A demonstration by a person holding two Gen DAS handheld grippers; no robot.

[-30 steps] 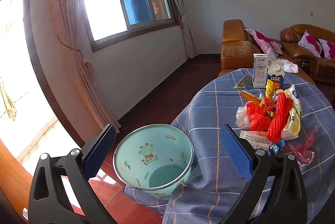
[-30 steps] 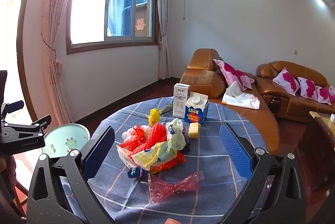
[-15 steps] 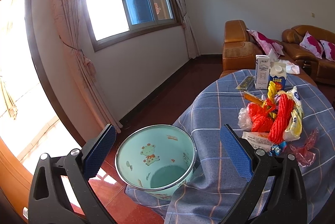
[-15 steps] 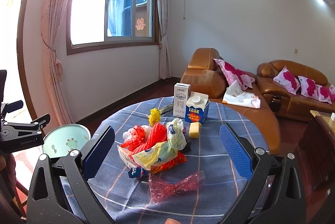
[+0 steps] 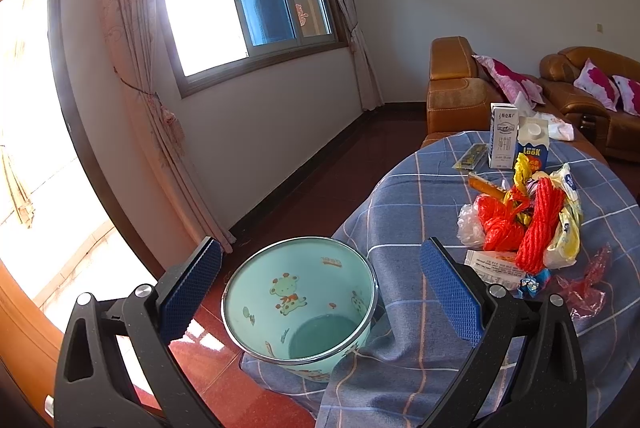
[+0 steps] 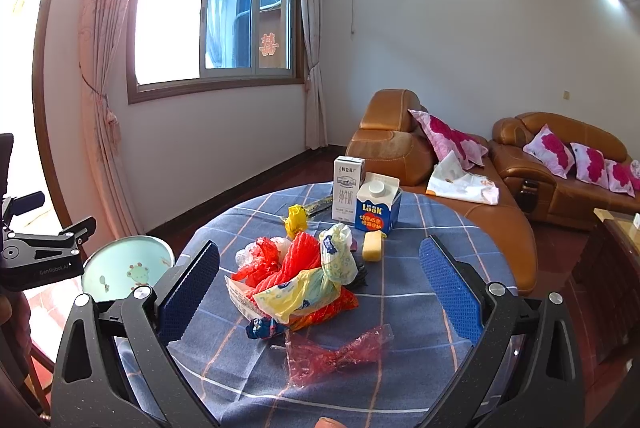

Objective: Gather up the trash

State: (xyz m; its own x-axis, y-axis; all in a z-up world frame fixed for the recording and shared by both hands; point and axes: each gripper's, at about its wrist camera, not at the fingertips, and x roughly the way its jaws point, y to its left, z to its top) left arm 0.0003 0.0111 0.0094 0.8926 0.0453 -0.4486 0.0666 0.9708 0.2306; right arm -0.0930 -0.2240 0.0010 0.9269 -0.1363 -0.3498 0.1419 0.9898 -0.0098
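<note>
Checked tablecloth [image 6: 420,268]: red wrapper [image 6: 340,352] lies crosswise; both hand-held grippers [image 5: 320,292] [image 6: 320,288] spread wide, empty.

- Tabletop [image 6: 416,312] — blue cloth crossed by pale orange and white check lines.
- Bin [image 5: 320,292]: mint green with small cartoon animal prints and a silvery rim.
- Left tongs [image 5: 320,280] and right tongs [image 6: 320,280]: black frames, blue dimpled pads [image 6: 448,288].
- Trash pile [image 6: 296,276]: red-orange netting, a yellow-and-pale-green printed bag, clear plastic.
- At 6 o'clock of the pile, a translucent pink-red wrapper [image 6: 340,354].
- At 12 o'clock, a white milk box [image 6: 347,193] beside a blue carton [image 6: 376,209] with an orange label — a yellow block [image 6: 372,246] in front.
- Sofa [image 6: 560,163]: tan leather; cushions [image 6: 448,137] pink with magenta blotches.
</note>
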